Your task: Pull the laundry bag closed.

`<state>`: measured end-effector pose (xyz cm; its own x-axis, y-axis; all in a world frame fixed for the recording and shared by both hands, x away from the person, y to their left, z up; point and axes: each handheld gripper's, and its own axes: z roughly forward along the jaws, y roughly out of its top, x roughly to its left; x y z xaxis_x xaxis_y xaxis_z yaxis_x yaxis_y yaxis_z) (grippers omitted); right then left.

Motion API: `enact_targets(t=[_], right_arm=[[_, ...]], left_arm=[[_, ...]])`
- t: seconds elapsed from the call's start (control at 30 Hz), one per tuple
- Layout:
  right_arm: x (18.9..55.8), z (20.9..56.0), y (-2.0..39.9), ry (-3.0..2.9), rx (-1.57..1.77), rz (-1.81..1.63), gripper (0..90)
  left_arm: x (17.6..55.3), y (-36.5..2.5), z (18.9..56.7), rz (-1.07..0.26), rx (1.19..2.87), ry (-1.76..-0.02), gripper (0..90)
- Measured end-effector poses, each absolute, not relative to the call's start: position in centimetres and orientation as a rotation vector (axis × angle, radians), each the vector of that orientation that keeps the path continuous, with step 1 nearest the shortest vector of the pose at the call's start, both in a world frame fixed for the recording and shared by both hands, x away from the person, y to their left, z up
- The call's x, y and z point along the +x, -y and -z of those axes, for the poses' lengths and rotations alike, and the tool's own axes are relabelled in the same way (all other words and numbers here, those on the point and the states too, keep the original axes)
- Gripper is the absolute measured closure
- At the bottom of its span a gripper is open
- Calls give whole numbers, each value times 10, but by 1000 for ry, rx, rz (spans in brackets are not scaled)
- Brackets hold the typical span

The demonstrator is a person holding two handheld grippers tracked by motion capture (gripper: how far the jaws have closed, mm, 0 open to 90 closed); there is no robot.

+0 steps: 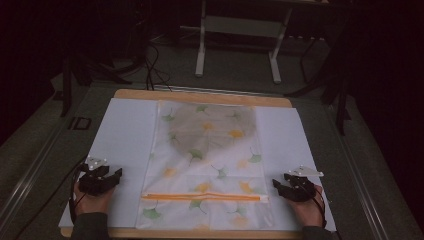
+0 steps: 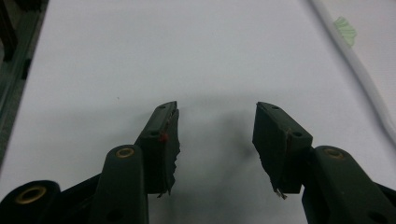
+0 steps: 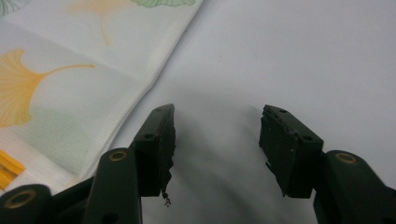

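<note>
A translucent white pouch (image 1: 207, 160) printed with green and orange ginkgo leaves lies flat in the middle of a white sheet (image 1: 127, 135). An orange zipper strip (image 1: 200, 197) runs across its near end, and a darker item shows through its far half. My left gripper (image 1: 112, 176) rests on the sheet left of the pouch, jaws open and empty (image 2: 216, 122). My right gripper (image 1: 278, 187) rests right of the pouch's near corner, open with nothing between its jaws (image 3: 217, 125). The pouch's edge (image 3: 93, 93) lies just left of the right jaws.
The white sheet covers a wooden board (image 1: 200, 96) on a grey table. A white metal stand (image 1: 240, 40) and cables (image 1: 155, 70) sit beyond the board's far edge. Bare sheet lies on both sides of the pouch.
</note>
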<state>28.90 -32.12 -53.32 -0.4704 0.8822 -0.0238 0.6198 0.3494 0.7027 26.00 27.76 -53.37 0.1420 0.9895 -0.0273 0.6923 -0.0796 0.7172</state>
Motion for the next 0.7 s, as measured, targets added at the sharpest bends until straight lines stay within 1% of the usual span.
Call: enact_targets(t=[0.1, 0.13, 0.23, 0.43, 0.5, 0.57, 0.7], right_arm=[[288, 532, 318, -2242, 1278, -884, 456], [288, 531, 317, -2249, 1270, -876, 456], [288, 530, 315, -2272, 1242, -876, 456], [287, 526, 310, -2312, 1212, -882, 459], [287, 524, 310, -2319, 1205, -868, 465], [288, 522, 309, -2329, 1195, -864, 469], [289, 516, 303, -2384, 1137, -819, 460]], left_arm=[[257, -277, 530, -670, 1840, -1587, 524], [254, -277, 528, -700, 1841, -1558, 528], [252, -277, 527, -709, 1836, -1527, 526], [252, -274, 527, -691, 1881, -1478, 530], [251, -272, 526, -686, 1880, -1468, 530], [250, -271, 526, -690, 1873, -1473, 505], [248, -273, 524, -692, 1844, -1460, 512]])
